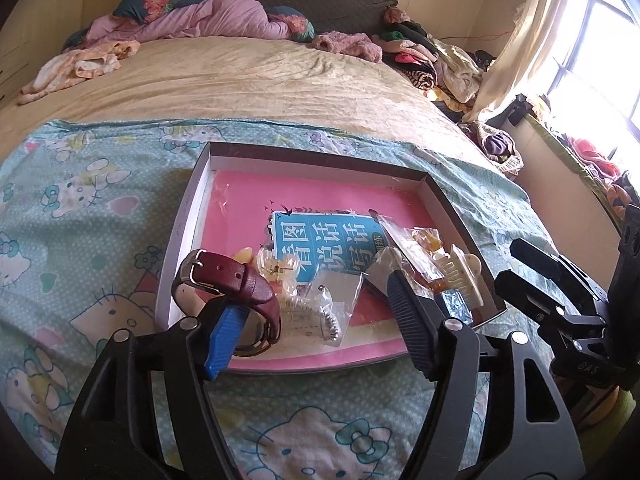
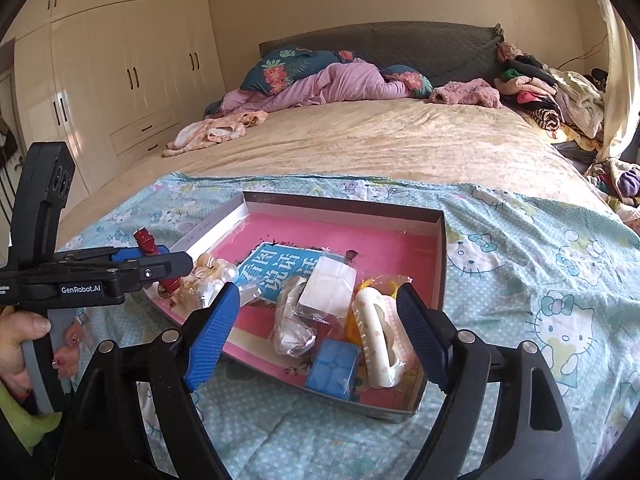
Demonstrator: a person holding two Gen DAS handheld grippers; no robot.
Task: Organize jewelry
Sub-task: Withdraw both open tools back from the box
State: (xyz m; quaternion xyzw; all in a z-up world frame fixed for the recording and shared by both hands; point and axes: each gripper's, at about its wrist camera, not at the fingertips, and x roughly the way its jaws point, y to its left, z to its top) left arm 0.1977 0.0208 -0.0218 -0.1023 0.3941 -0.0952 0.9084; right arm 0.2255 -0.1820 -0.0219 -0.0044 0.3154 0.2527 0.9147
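A shallow box (image 1: 188, 216) (image 2: 443, 264) with a pink floor lies on the Hello Kitty sheet. In it lie a watch with a dark red strap (image 1: 236, 280), small plastic bags (image 1: 328, 300) (image 2: 316, 304), a cream hair claw (image 1: 460, 276) (image 2: 376, 336), a blue box (image 2: 332, 366) and flower hair clips (image 2: 210, 266). My left gripper (image 1: 316, 320) is open over the box's near left corner; the watch strap drapes over its left finger (image 1: 224, 332). My right gripper (image 2: 316, 328) is open and empty, above the bags and the claw. The left gripper also shows in the right wrist view (image 2: 152, 264).
The box sits on a blue Hello Kitty sheet (image 2: 540, 280) over a beige bed (image 1: 260, 80). Pillows and a pink quilt (image 2: 340, 80) lie at the headboard, piled clothes (image 2: 540, 92) at the right. Wardrobes (image 2: 120, 72) stand left, a window (image 1: 600, 60) right.
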